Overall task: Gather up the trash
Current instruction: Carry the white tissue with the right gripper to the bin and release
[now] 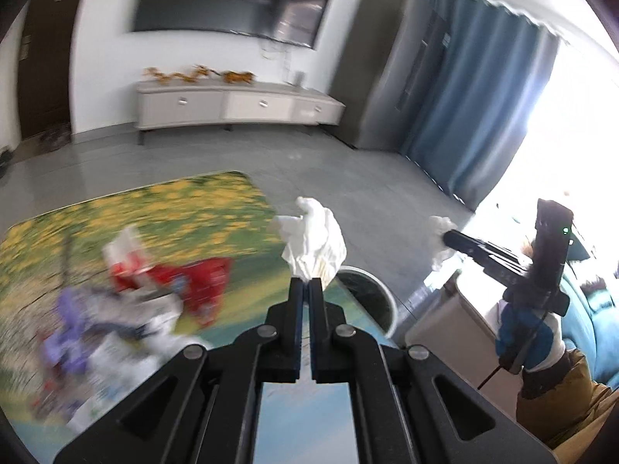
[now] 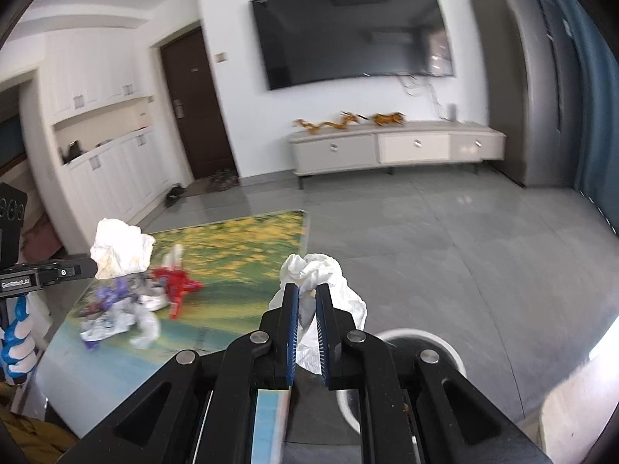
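Observation:
My left gripper is shut on a crumpled white tissue and holds it above the table's right edge, just left of the round white bin on the floor. It shows in the right wrist view with its tissue. My right gripper is shut on another crumpled white tissue, above and left of the bin. It shows in the left wrist view with its tissue. Red, purple and white wrappers lie on the table.
The low table has a yellow-green flower print top. A grey tiled floor lies beyond, with a white TV cabinet and a wall TV at the far wall. A beige box and blue sofa are at the right.

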A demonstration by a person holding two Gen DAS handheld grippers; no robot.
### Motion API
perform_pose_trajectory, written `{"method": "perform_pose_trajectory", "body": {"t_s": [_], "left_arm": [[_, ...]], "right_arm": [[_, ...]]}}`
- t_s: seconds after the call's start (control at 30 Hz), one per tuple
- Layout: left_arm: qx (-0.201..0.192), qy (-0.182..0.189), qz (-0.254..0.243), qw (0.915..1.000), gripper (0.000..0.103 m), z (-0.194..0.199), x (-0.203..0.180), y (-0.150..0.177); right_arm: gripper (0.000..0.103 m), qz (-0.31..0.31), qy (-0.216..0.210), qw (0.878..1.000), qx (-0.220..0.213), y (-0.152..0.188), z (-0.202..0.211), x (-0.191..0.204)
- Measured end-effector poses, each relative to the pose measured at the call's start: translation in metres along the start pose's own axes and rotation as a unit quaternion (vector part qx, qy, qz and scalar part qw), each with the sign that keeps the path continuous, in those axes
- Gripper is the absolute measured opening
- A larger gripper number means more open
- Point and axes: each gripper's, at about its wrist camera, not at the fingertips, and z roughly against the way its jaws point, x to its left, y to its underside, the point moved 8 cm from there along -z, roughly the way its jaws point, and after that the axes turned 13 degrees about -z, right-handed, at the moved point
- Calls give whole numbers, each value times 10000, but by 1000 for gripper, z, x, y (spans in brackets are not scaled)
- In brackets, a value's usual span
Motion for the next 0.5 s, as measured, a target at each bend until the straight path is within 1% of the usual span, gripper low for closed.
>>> {"method": "perform_pose_trajectory", "body": {"t_s": [0.2, 0.37, 0.5], "left_arm": [[414, 425, -419, 9974, 2, -85, -55, -23], [852, 563, -623, 9928, 2, -157, -85, -25], [1116, 619, -708, 9893, 2, -200, -96, -22]], "right_arm": [[9, -428, 340, 9984, 129, 3, -17, -61], [11, -709, 491, 9958, 295, 8, -39, -101], [12, -886, 580, 9932, 479, 13, -62, -128]]}}
